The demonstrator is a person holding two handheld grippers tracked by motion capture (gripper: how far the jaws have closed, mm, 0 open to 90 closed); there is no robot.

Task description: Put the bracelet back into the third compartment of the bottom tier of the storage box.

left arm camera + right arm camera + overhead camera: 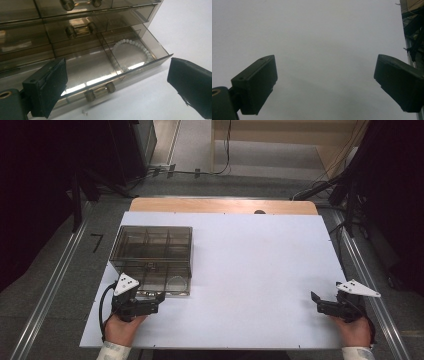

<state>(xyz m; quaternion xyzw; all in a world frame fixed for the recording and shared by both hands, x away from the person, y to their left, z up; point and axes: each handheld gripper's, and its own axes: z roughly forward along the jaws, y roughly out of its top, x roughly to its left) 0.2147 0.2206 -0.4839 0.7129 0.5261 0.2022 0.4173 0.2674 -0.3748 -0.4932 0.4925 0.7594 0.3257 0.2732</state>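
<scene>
While the bottom drawer [100, 75] stands pulled out with the bracelet [132, 55] in its right compartment, your left tool [117, 87] gapes wide at its handle [100, 91], ready to push; right tool [324, 85] rests released

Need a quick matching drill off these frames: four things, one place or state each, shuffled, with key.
Things:
1. left gripper
2. right gripper
3. bead bracelet
4. bottom drawer

Place or state:
A. pulled out of the smoky plastic drawer box
B. open over bare white table, near its right edge
C. lying in the drawer's right-hand compartment
D. open, at the front of the drawer box, holding nothing

Pairs: 1-D, 2-B, 3-C, 4-A
</scene>
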